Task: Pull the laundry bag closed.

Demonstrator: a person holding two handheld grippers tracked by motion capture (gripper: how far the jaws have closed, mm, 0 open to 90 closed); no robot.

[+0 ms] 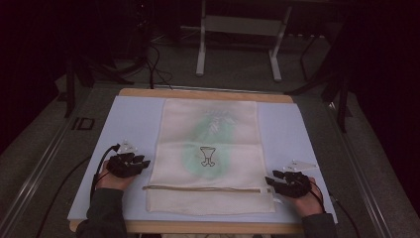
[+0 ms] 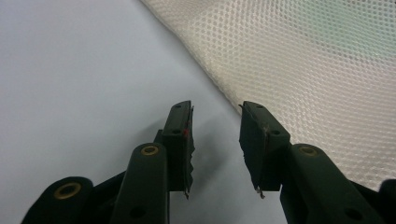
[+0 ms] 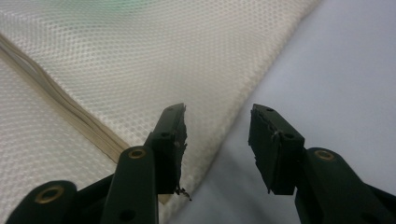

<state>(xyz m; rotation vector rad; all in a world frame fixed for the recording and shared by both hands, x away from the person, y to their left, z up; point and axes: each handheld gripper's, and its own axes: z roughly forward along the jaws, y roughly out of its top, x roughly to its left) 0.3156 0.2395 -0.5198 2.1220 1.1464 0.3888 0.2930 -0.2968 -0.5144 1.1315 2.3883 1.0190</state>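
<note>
Mesh bag [image 1: 210, 148], cream-coloured and flat, lies down the middle of the high view on a pale blue mat [image 1: 133, 119] that covers a wooden table [image 1: 208, 94]. A green patch shows through the netting at the centre of the bag, with a small dark-outlined emblem [image 1: 208, 156] printed on it. A zip line [image 1: 203, 188] runs straight across the bag in the lower middle of that frame. The left gripper [image 1: 143, 163] sits at the lower left of the high view, just off the bag's left edge, held by a hand [image 1: 111, 181] that comes up from the bottom border in a dark sleeve. In the left gripper view its 2 black jaws stand apart with nothing between them, over bare mat, and the mesh edge runs diagonally from the top centre down to the right, passing just beside the right-hand jaw. The right gripper [image 1: 270, 180] sits at the lower right of the high view, at the bag's right edge and level with the end of the zip. In the right gripper view its jaws are also spread wide and grip nothing; the left-hand jaw lies over the mesh near the zip, the right-hand jaw over the mat, so the bag's edge passes through the gap.
</note>
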